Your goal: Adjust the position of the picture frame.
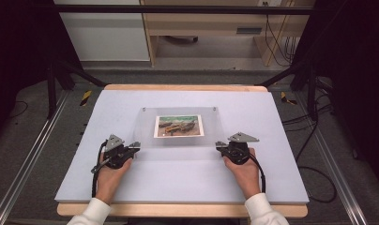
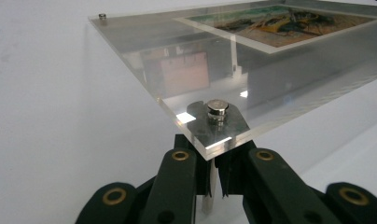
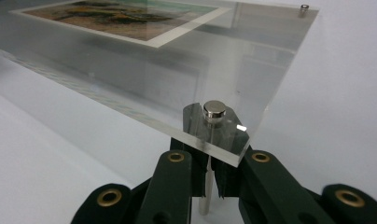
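Two white-sleeved forearms enter from six o'clock in the high view, each hand working a black two-jaw tool at a pale lilac worktop (image 1: 178,183). Between them sits a clear acrylic picture frame (image 1: 180,140), a thick transparent slab holding a white-bordered landscape print (image 1: 178,126), roughly at the middle of the worktop.

At about eight o'clock of the frame, the left tool (image 1: 135,146) has its jaws drawn together on a slim metal standoff post (image 2: 209,193) under the near left corner, just below a round silver cap (image 2: 217,108). At about four o'clock, the right tool (image 1: 220,146) is clamped the same way on the matching post (image 3: 204,193) under the near right corner, beneath its own silver cap (image 3: 214,109). Both gripper views suggest the near edge is riding on these posts above the worktop; whether the far edge, toward twelve o'clock, still rests down cannot be told.

Judged from here, the risk lies in the narrow hold: smooth round posts may slip or swivel between the jaws, letting the heavy slab tilt and drop. Uneven lifting by the two hands could twist the frame, loosen a cap, or shift the print inside.
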The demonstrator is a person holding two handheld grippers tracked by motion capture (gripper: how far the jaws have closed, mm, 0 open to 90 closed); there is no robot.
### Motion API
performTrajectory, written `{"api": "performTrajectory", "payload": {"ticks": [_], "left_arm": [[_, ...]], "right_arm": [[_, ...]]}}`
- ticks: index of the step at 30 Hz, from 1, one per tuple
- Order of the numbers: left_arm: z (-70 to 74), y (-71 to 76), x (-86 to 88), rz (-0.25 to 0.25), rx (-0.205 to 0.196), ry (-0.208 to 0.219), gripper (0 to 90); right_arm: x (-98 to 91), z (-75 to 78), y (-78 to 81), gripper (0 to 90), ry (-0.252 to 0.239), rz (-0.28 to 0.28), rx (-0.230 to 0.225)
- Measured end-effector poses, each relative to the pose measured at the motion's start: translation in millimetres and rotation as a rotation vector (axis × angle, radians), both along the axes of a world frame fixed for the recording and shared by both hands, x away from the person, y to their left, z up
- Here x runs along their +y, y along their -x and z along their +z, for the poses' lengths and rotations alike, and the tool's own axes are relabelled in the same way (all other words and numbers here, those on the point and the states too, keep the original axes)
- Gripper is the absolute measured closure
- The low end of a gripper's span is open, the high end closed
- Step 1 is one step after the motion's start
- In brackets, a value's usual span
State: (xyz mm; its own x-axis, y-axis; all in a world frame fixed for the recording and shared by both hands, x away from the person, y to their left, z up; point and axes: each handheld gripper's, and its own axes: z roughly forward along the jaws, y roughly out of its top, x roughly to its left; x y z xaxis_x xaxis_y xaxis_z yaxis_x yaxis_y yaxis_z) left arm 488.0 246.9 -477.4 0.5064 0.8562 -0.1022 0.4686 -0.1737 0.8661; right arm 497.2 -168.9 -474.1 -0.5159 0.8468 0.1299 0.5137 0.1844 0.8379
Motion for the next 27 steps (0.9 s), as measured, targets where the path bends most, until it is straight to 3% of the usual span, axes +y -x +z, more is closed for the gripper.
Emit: {"api": "performTrajectory", "payload": {"ticks": [27], "left_arm": [[-1.4, 0.1, -0.7, 0.003, -0.006, -0.011, 83.7]], "right_arm": [[0.6, -2.8, 0.0, 84.4, 0.004, -0.001, 0.008]]}}
